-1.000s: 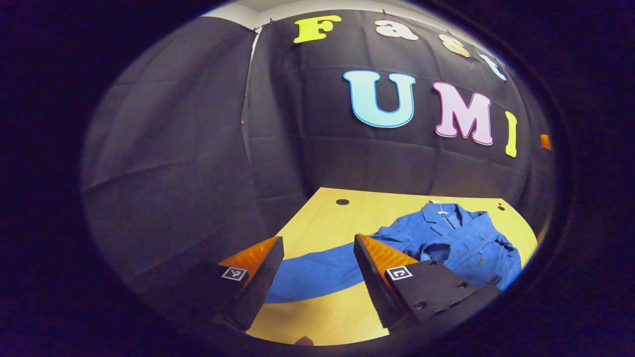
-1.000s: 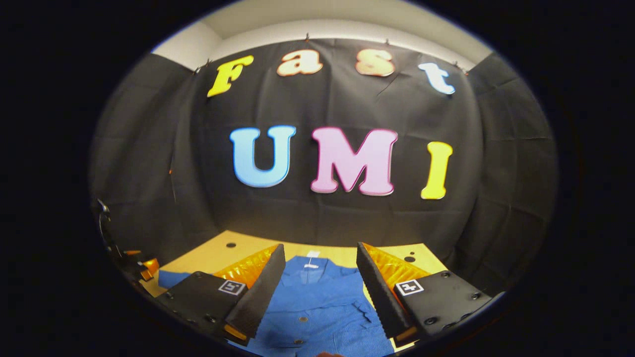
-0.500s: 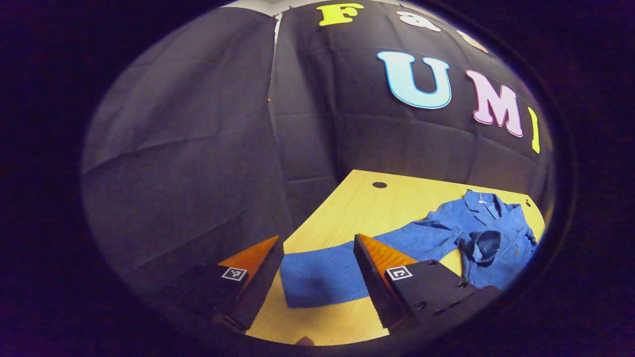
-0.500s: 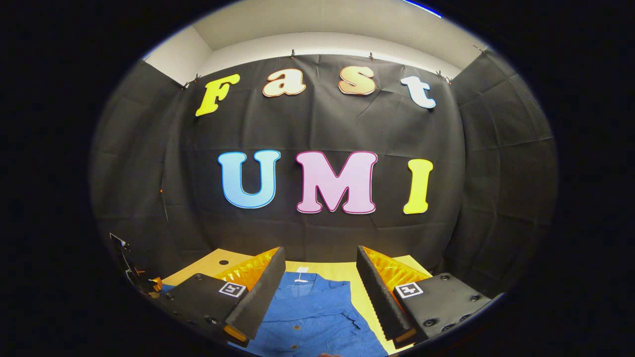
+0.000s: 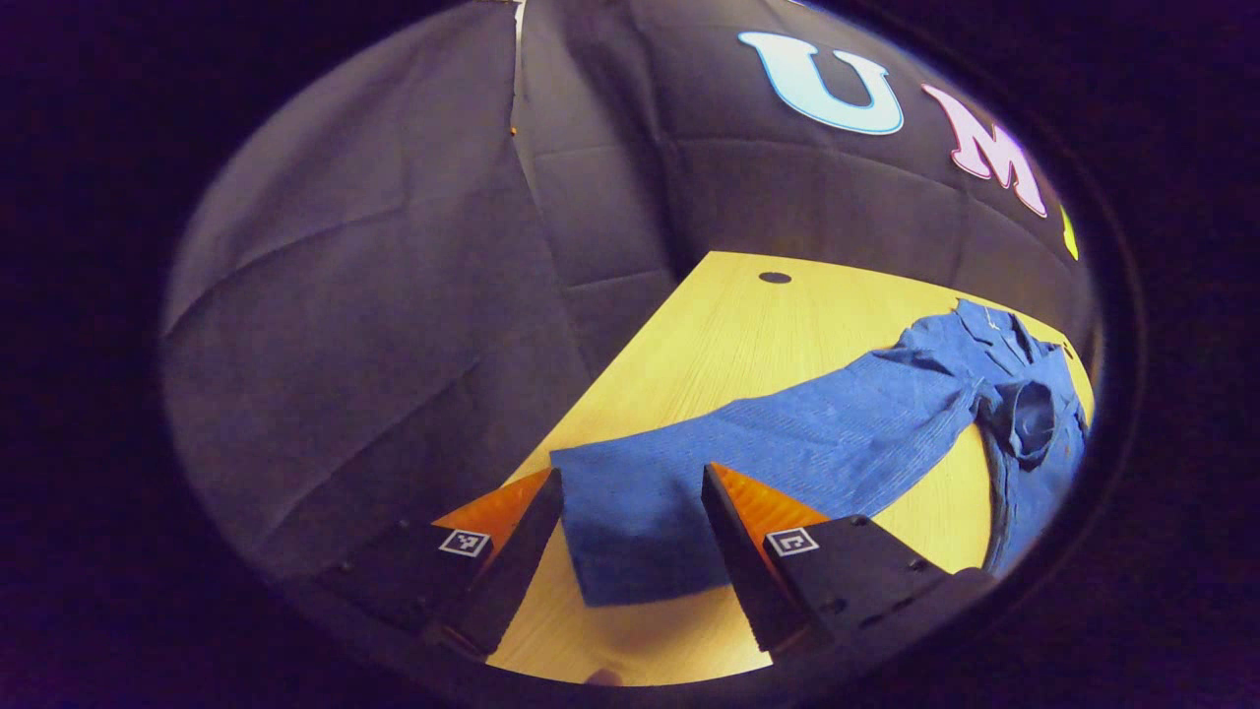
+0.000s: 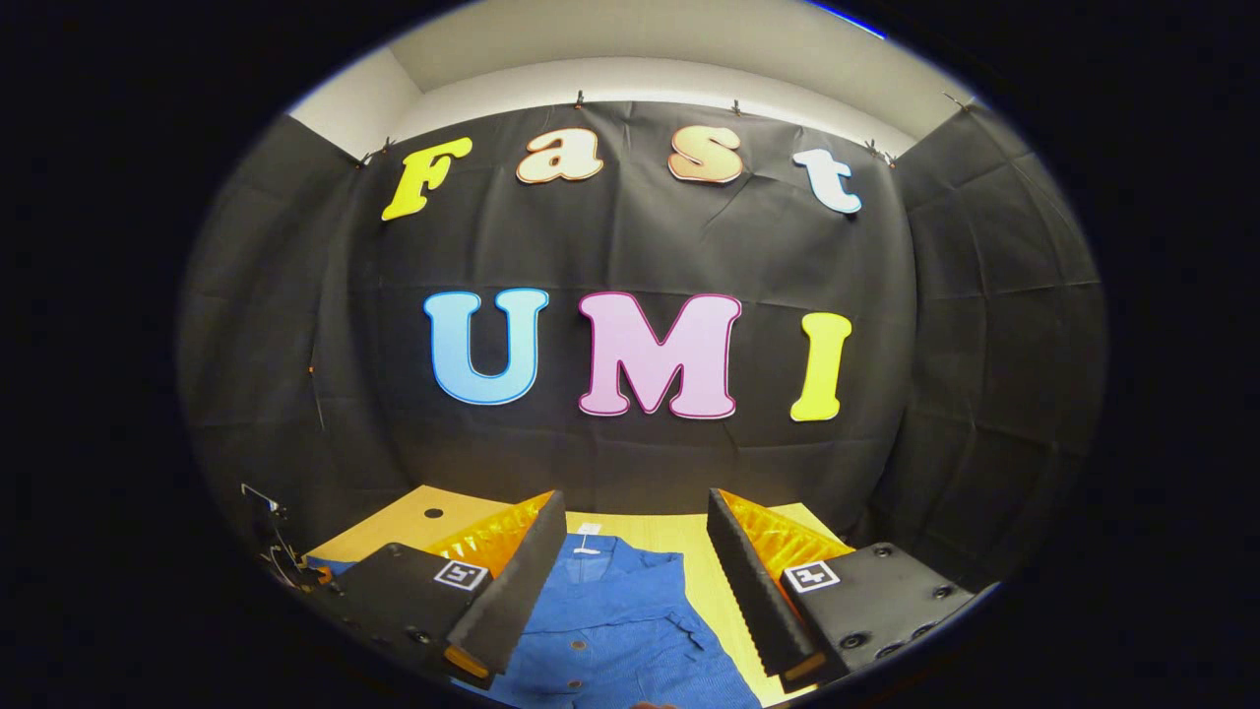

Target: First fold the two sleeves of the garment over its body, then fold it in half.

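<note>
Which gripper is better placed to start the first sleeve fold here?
Left. The left gripper is open with the cuff of the blue corduroy jacket's outstretched sleeve lying between its fingers on the wooden table. The right gripper is open over the jacket's buttoned front, away from any cuff.

A recording booth in a lab-like room is indicated: creased black cloth walls [image 6: 984, 374] are clipped up below a plain white wall [image 6: 650, 74], enclosing a pale wooden table with cable holes [image 5: 728, 325].
</note>
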